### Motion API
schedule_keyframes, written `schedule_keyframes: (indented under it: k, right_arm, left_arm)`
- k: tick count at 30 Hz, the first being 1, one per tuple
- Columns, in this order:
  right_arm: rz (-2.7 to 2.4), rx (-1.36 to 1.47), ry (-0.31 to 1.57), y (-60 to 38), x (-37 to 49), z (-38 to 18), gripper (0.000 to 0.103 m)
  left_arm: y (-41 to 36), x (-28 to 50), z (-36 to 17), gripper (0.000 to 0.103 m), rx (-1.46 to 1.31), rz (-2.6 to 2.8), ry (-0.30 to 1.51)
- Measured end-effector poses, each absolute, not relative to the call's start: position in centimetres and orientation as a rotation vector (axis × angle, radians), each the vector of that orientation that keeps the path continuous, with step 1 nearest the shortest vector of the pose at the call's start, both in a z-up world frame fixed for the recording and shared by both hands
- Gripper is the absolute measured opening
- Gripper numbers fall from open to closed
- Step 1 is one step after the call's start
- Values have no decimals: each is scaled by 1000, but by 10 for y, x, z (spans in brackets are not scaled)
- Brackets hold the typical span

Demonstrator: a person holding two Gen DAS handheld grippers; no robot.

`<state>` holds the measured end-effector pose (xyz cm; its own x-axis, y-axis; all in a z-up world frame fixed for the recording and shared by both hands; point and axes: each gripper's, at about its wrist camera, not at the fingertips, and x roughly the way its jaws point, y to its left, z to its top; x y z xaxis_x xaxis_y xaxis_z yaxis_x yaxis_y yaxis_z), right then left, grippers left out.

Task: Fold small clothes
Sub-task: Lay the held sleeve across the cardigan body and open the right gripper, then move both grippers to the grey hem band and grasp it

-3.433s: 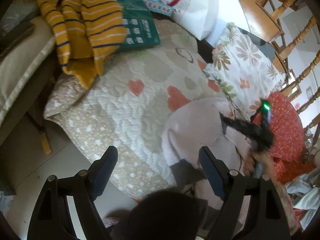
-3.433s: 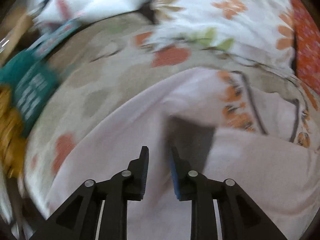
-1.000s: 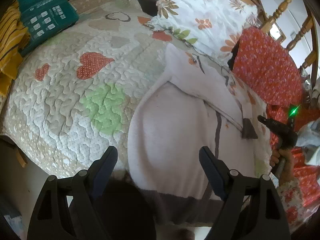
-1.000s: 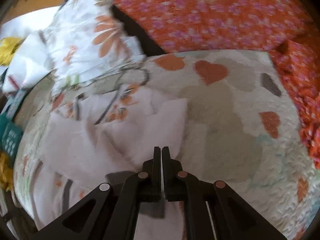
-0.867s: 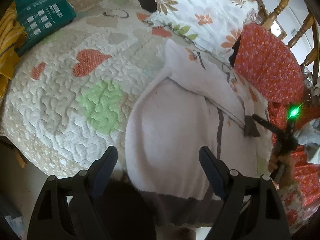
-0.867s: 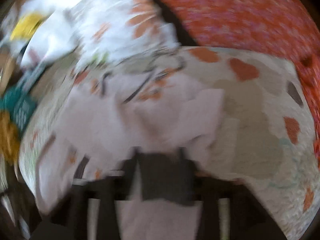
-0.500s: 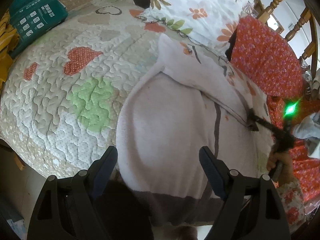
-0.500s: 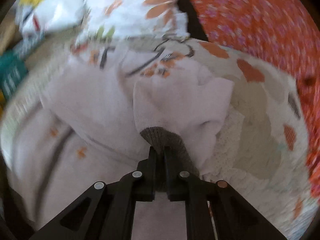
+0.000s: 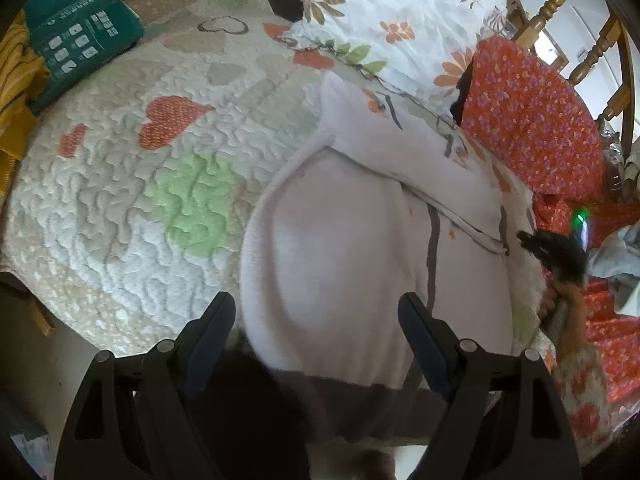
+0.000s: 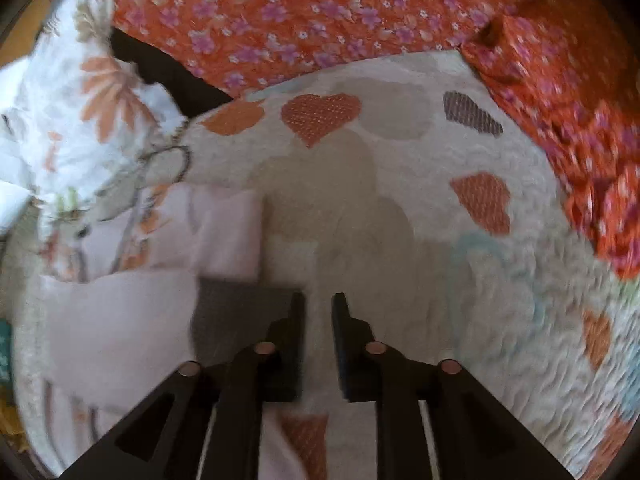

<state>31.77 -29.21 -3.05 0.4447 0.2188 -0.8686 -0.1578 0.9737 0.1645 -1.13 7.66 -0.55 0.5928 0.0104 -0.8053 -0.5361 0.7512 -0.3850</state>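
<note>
A pale pink small garment [image 9: 360,248] with grey trim lies flat on the heart-patterned quilt [image 9: 132,184]; a sleeve is folded across its upper part. My left gripper [image 9: 318,312] is wide open and empty, hovering above the garment's near hem. My right gripper [image 9: 532,242] shows at the garment's right edge. In the right wrist view the right gripper [image 10: 319,308] is slightly open and empty over bare quilt [image 10: 400,240], just right of the garment's grey cuff [image 10: 236,312] and folded pink sleeve [image 10: 224,236].
A floral pillow [image 9: 400,32] and an orange flowered cloth [image 9: 532,120] lie behind the garment. A teal package [image 9: 76,44] and yellow striped clothing [image 9: 16,92] sit at the far left. Wooden chair backs [image 9: 552,4] stand at the back right. The quilt's edge drops off at left.
My right gripper has let go of the grey cuff, opened slightly and drawn back to the right off the garment. The sleeve now lies folded. The left gripper has barely moved.
</note>
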Motion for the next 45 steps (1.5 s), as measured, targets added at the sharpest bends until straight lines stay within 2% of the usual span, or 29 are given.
schedule_keyframes:
  k: [4, 8, 14, 19, 27, 33, 38, 43, 45]
  right_arm:
    - [290, 86, 1079, -306, 269, -17, 35]
    - [339, 156, 1107, -322, 220, -13, 45]
    - [379, 244, 1117, -346, 167, -6, 49]
    - [388, 335, 1136, -368, 142, -5, 55]
    - [378, 406, 1195, -375, 117, -17, 61]
    - [364, 421, 1255, -380, 110, -56, 61]
    - [494, 521, 1237, -368, 106, -77, 63]
    - [601, 523, 1250, -346, 93, -84, 63]
    - [640, 555, 1261, -343, 85, -88, 63]
  left_arm:
    - [73, -26, 4, 83, -675, 355, 870]
    - [59, -43, 23, 83, -642, 350, 835]
    - [52, -68, 59, 83, -603, 347, 771]
    - [66, -73, 66, 83, -614, 333, 747]
    - [98, -39, -1, 83, -702, 340, 892]
    - [105, -5, -70, 83, -741, 309, 962]
    - [94, -6, -83, 82, -770, 208, 939]
    - [79, -15, -92, 73, -795, 126, 938]
    - [80, -22, -97, 53, -831, 105, 941]
